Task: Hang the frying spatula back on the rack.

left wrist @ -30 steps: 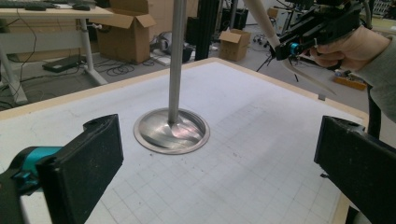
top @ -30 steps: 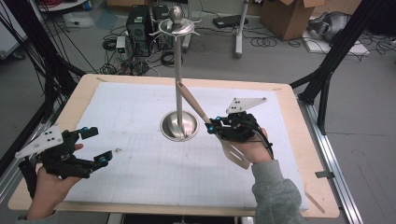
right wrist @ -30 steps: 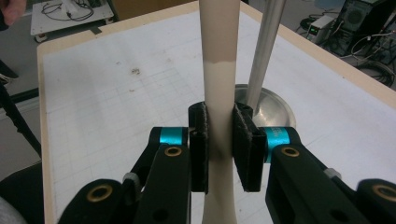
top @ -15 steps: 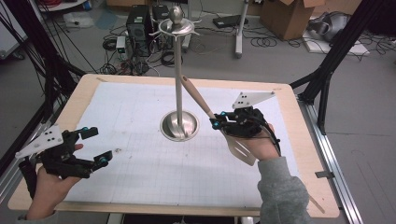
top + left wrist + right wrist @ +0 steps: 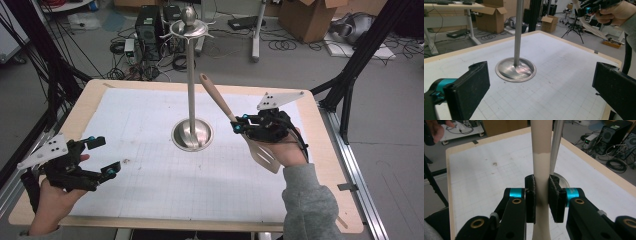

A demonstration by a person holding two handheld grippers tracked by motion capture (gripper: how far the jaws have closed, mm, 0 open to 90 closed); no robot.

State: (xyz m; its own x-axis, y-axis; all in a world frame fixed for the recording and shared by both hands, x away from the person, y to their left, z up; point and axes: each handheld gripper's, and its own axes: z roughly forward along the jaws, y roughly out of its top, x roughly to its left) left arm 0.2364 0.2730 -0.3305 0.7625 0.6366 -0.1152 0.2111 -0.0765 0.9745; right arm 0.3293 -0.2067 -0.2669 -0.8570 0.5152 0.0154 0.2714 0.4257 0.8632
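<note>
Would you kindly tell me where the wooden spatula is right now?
In the high view, the wooden spatula is held off the table in the right gripper, right of the metal stand, handle pointing up toward its top.

The right gripper (image 5: pixel 235 126) has carried the spatula (image 5: pixel 235 122) away from the stand (image 5: pixel 192 90), toward the tabletop's right edge. The handle now tilts clear of the pole, apart from it.

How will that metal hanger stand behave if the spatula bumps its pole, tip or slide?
The stand has a tall thin pole on a small round base, so a knock high up would probably tip it. A low push likely slides it on the paper mat. The spatula, clamped in the right gripper, looks rigid, so it won't cushion contact.
</note>
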